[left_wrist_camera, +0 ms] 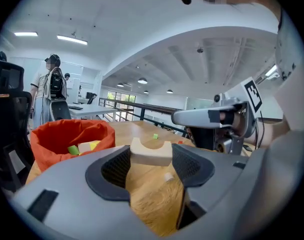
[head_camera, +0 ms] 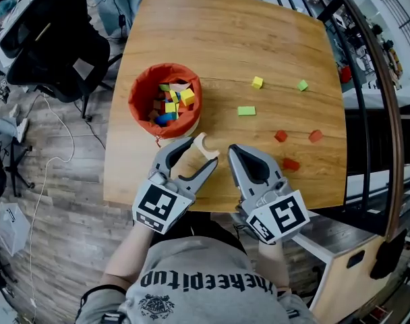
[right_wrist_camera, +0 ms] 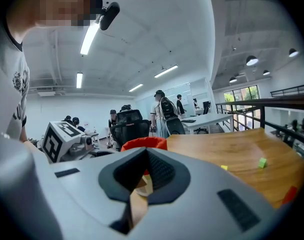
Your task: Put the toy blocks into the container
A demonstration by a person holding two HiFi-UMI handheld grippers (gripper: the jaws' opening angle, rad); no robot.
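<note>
Head view: low in the frame's centre, the left hand-held gripper [head_camera: 203, 154] pinches a pale wooden arch block [head_camera: 206, 146] at its tips, just below the orange container [head_camera: 141, 93] of coloured blocks. The right hand-held gripper [head_camera: 233, 150] is pressed together, empty. Yellow [head_camera: 257, 82], green [head_camera: 246, 111] and red blocks [head_camera: 280, 136] lie on the worktop [head_camera: 259, 32].

Left gripper view: the arch block spans both pads, container at left.

Right gripper view: the jaws meet; the container's rim shows behind them.

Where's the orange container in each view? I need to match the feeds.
Head view: orange container left of centre.
Left gripper view: container lower left.
Right gripper view: container centre, just above the jaws.
Shared landmark: the wooden table.
</note>
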